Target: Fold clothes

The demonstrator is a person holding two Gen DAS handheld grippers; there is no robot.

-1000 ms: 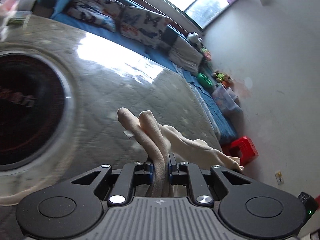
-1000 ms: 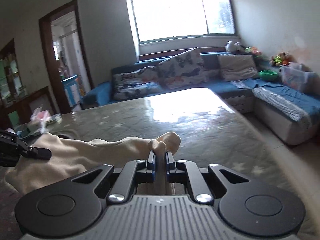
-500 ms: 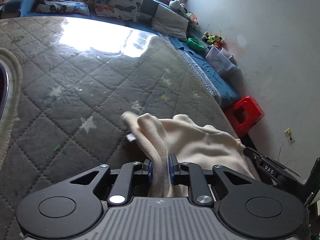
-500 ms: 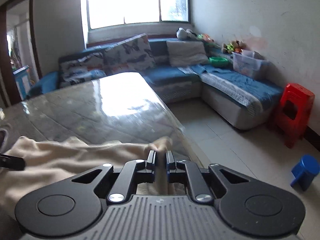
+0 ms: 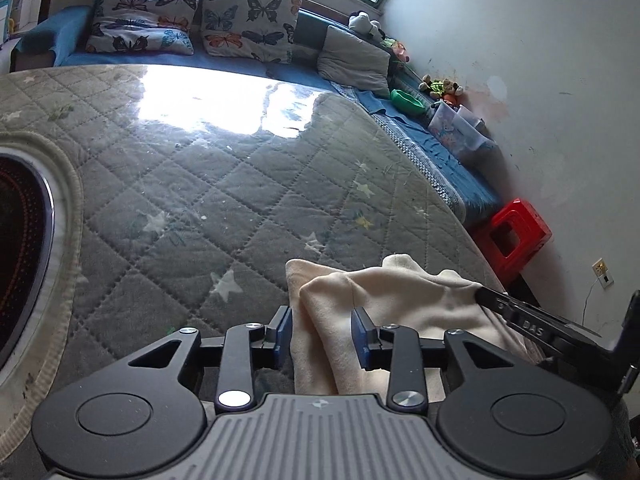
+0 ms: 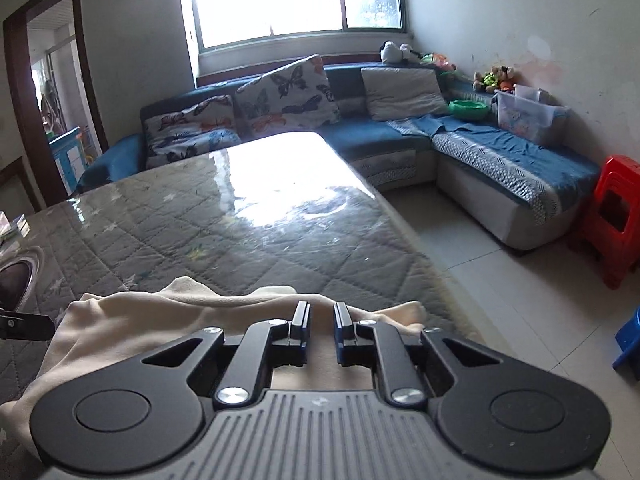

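Cream garment point(image 5: 384, 312) lies bunched on the quilted grey table cover point(image 5: 224, 184), close to the table's near-right corner; in the right wrist view the garment point(image 6: 132, 320) sits just short of the right table edge, w/ tiled floor point(image 6: 500, 288) past it. Most of the cover ahead is bare, a bright window glare across the far end. Dark round inset w/ metal rim point(image 5: 24, 248) at the table's left side, well apart from the cloth. Blue sofa point(image 6: 500, 152) wraps the far and right sides; red stool point(image 6: 616, 216) by the wall, blue stool point(image 6: 630, 344) at the frame edge.

Containers: clear plastic bin point(image 6: 528, 116) on the sofa, contents too blurred to tell; green bowl point(image 6: 468, 109) beside it, inside not visible.

Left gripper point(image 5: 322, 338) low over the table, pointing along it, jaws spread; a fold of cloth runs up btwn the blue pads point(image 5: 362, 336) but isn't squeezed. Right gripper point(image 6: 322, 322) also low, above the cloth's right end, jaws parted, nothing pinched. Its black tip point(image 5: 520, 318) shows at the garment's right edge in the left view.
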